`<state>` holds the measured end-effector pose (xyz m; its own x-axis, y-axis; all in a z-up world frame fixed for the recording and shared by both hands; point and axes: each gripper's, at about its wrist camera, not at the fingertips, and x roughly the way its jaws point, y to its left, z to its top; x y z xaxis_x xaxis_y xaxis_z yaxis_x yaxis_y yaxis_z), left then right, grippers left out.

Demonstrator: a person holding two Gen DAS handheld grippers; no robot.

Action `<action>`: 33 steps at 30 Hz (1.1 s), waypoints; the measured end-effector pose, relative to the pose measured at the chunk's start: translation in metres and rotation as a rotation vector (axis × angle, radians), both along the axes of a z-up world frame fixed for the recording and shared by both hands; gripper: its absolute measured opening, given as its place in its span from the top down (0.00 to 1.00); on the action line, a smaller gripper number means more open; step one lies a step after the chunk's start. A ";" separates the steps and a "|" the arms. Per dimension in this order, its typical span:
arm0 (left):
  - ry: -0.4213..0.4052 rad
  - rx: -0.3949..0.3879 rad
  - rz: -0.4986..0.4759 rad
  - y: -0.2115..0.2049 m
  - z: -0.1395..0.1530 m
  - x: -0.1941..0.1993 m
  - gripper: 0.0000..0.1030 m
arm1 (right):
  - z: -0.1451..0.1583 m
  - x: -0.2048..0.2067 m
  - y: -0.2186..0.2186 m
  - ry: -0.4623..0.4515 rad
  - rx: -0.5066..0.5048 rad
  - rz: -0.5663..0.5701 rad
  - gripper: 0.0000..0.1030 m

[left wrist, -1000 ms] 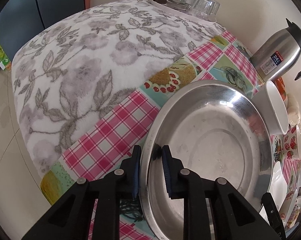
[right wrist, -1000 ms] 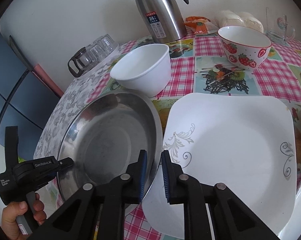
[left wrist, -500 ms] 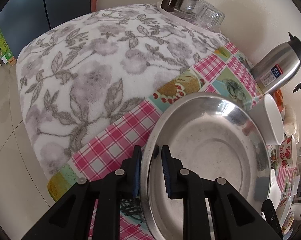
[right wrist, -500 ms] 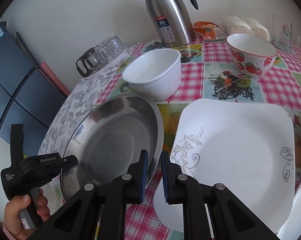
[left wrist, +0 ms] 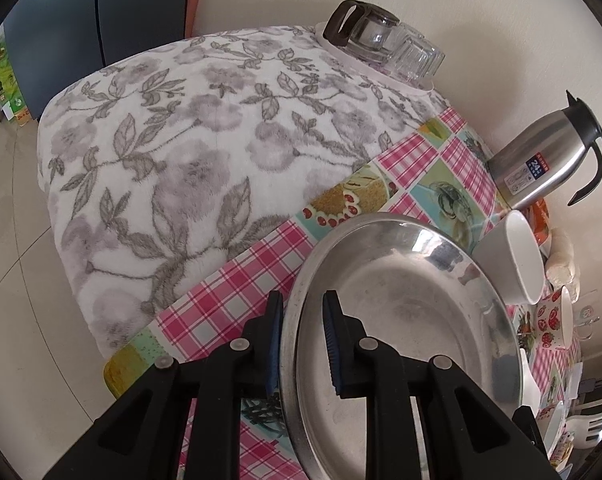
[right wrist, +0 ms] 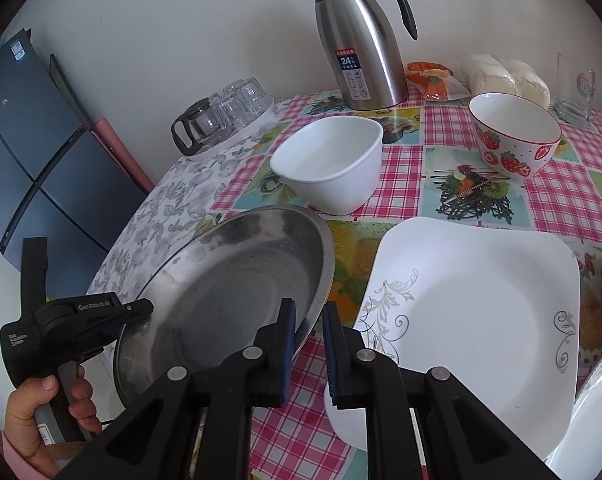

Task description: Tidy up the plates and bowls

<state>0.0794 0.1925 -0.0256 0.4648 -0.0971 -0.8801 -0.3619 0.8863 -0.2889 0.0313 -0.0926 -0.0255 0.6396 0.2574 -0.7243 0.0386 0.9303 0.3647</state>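
2 grippers have lifted the steel plate higher off the table than a second back, tilted more. Left gripper and right gripper are both clamped tight on its rim, opposite sides.

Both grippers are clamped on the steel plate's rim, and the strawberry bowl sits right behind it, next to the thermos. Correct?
Not quite. The bowl right behind the steel plate is the plain white bowl; the strawberry bowl stands further right, as the right wrist view shows. Left gripper and right gripper do clamp the rim.
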 end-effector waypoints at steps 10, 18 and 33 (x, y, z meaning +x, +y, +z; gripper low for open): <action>-0.064 -0.039 0.018 0.006 0.016 -0.006 0.80 | 0.018 -0.008 0.004 -0.060 -0.017 0.014 0.86; -0.160 -0.047 0.024 0.008 0.038 -0.014 0.80 | 0.036 -0.015 0.006 -0.117 -0.030 0.028 0.86; -0.230 -0.073 -0.027 -0.020 0.055 -0.023 0.80 | 0.053 -0.031 -0.017 -0.161 -0.042 0.003 0.86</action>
<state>0.0562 0.1729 0.0293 0.6488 -0.1713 -0.7415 -0.2556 0.8687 -0.4243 0.0007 -0.1092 0.0271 0.7478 0.2307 -0.6225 -0.0196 0.9449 0.3267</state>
